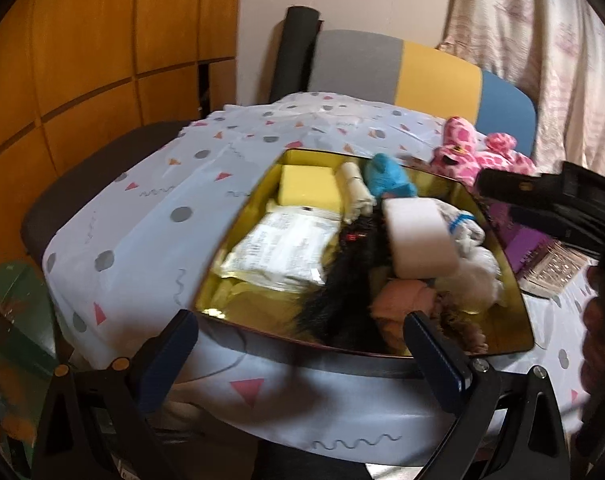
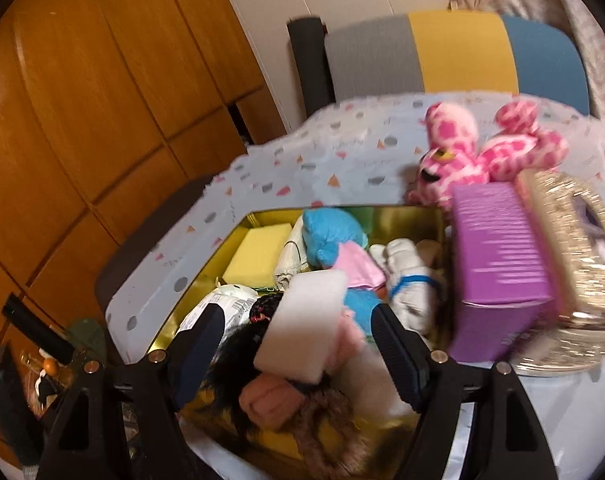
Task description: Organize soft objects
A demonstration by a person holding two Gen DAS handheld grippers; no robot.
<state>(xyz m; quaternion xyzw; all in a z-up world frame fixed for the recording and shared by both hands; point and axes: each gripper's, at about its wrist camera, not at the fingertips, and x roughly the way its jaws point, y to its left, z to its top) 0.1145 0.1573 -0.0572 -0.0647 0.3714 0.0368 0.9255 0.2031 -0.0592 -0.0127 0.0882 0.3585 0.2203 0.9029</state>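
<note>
Left gripper point(image 1: 302, 344): lower frame, jaws wide, empty; gold tin point(image 1: 238, 236): centre, holding yellow sponge point(image 1: 308, 190), blue plush point(image 1: 386, 176), white foam block point(image 1: 420, 238); right gripper point(image 2: 298, 354): jaws apart above the block, gripping nothing; pink plush toy point(image 2: 482, 152): upper right, outside the tin.

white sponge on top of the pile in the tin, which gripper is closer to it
Right. The right gripper hangs just above the white sponge, which shows between its open fingers. The left gripper sits back at the tin's near edge, short of the sponge.
</note>
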